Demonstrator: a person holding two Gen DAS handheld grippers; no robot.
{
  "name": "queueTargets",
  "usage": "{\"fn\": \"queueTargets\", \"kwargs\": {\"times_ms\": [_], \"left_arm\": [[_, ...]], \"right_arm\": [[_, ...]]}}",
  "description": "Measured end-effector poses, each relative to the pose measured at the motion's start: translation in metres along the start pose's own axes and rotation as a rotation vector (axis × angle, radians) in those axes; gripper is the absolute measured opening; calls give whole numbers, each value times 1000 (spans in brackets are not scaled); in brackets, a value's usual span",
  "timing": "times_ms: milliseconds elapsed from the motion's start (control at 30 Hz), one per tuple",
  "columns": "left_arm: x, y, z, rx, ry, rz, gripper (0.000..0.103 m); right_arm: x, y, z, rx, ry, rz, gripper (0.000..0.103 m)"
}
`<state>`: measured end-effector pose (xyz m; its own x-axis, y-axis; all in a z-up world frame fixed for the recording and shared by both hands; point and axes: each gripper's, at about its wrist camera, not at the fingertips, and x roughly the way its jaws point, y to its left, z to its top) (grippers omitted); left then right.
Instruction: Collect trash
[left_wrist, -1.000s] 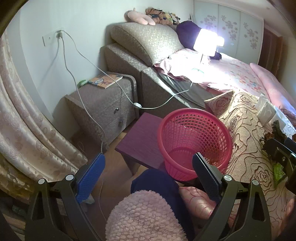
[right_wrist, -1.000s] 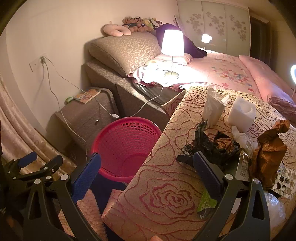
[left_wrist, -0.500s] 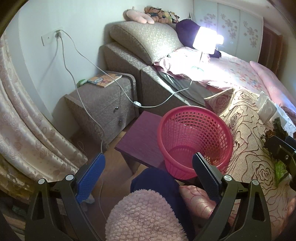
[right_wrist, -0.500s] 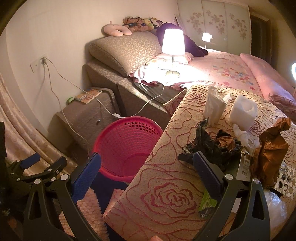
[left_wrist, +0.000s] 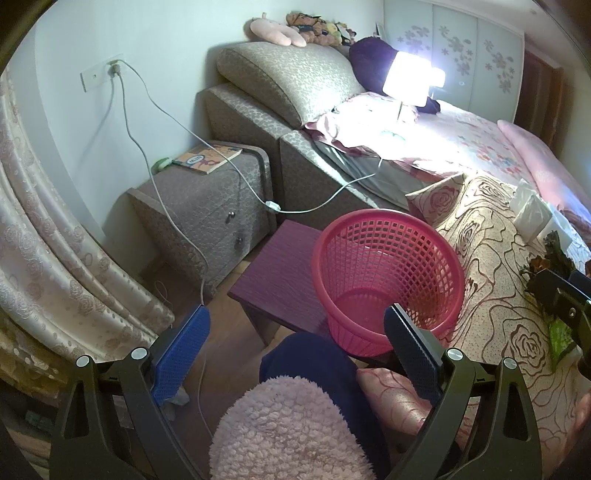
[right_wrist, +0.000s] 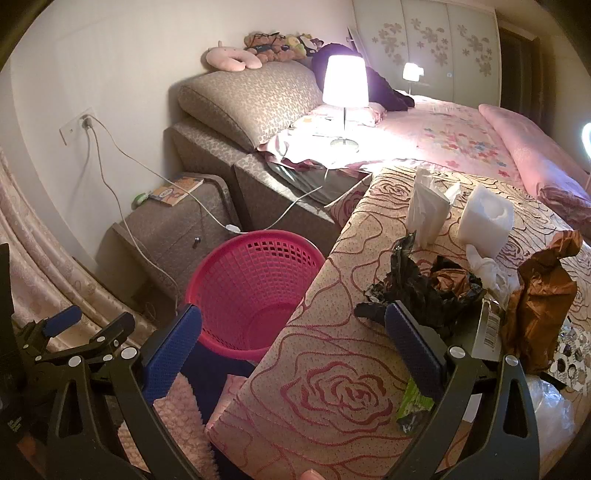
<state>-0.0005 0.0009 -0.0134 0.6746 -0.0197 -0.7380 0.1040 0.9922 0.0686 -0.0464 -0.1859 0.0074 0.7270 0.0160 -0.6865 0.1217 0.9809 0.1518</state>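
Trash lies heaped on the rose-patterned cloth just past your right gripper, whose blue pads stand wide apart with nothing between them: a crumpled black bag sits right beyond the right-hand finger, a brown paper bag further to that side, and a green wrapper peeks out beneath that same finger. Behind the heap stand a white tissue pack and a white block. Ahead of the left-hand finger, beside the cloth's edge and lower down, you have the pink basket. Your left gripper is spread wide too and carries nothing; the pink basket rests on a purple stool just ahead of its right-hand finger. Further ahead to the left stands a bedside cabinet, and beyond it, on the bed, a lit lamp.
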Motion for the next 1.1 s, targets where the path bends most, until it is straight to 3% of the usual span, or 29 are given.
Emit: {"fn": "queueTargets", "kwargs": {"times_ms": [1100], "left_arm": [[1, -3, -4, 6, 5, -2, 91]], "right_arm": [[0, -6, -2, 10, 14, 1, 96]]}}
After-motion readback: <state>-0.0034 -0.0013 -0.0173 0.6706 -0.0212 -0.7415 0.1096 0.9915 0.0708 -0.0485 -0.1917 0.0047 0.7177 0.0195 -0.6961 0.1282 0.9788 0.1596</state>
